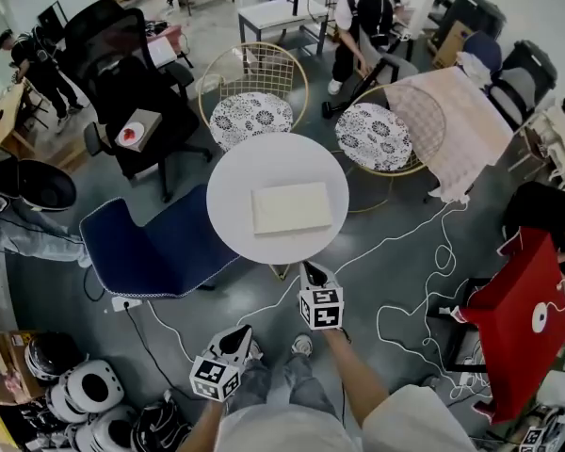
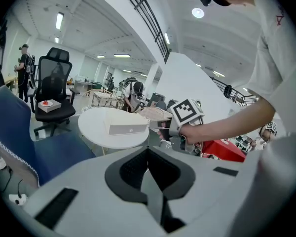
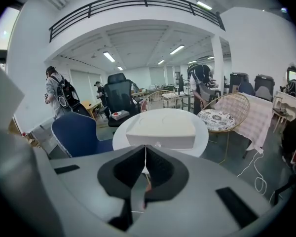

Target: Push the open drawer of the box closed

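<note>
The jaws of the right gripper [image 3: 145,154] are pressed together with nothing between them, and the jaws of the left gripper [image 2: 148,154] are the same. The cream box [image 3: 160,129] lies flat in the middle of the round white table [image 1: 235,172]. Its front face is turned to the right gripper, which is near but not touching. A blue chair [image 1: 151,248] stands just beside the table.

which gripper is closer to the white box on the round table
Right. The right gripper is at the near edge of the table, just short of the box; the left gripper hangs farther back, off the table.
</note>
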`<state>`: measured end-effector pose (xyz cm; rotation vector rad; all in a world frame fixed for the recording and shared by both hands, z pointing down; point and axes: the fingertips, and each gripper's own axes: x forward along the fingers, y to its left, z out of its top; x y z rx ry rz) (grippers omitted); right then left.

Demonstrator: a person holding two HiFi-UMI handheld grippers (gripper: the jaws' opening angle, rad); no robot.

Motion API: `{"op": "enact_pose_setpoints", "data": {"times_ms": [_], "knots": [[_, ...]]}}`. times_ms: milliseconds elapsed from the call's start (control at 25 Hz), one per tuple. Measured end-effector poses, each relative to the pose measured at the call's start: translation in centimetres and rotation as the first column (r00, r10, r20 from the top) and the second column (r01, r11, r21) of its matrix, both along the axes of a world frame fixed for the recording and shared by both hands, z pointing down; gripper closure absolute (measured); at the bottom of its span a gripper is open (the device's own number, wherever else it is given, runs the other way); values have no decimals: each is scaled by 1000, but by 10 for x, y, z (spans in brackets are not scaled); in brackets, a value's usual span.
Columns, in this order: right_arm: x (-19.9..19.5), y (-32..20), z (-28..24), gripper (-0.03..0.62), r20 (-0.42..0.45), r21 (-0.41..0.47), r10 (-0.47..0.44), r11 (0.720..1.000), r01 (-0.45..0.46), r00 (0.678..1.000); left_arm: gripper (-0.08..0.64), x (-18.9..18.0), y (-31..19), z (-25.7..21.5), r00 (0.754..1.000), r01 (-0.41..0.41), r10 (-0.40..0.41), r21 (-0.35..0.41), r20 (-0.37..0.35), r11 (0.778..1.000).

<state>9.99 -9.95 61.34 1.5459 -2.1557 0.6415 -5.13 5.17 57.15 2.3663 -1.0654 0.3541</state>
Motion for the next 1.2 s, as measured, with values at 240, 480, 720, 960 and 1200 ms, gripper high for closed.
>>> {"op": "enact_pose_setpoints", "data": {"times_ms": [240,480,720,960,1200], "knots": [[-17,36,-40,575,3,61,-17,998,16,1000,548,-2,-13,-26,1000,-23,24,63,-10,998],[-43,70,-81,575,-29,140,-77,987,80,997,548,0,-33,-55,997,-69,71,145,-12,987],[-57,101,-99,575,-33,171,-40,984,45,999,548,-2,-42,-78,993,-110,118,207,-27,972],[-67,118,-118,575,-22,213,-4,977,8,1000,548,-10,-38,-88,988,-138,150,225,-34,964],[-61,142,-141,576,-31,272,4,962,5,1000,548,-2,-35,-100,986,-143,160,259,-44,955]]}}
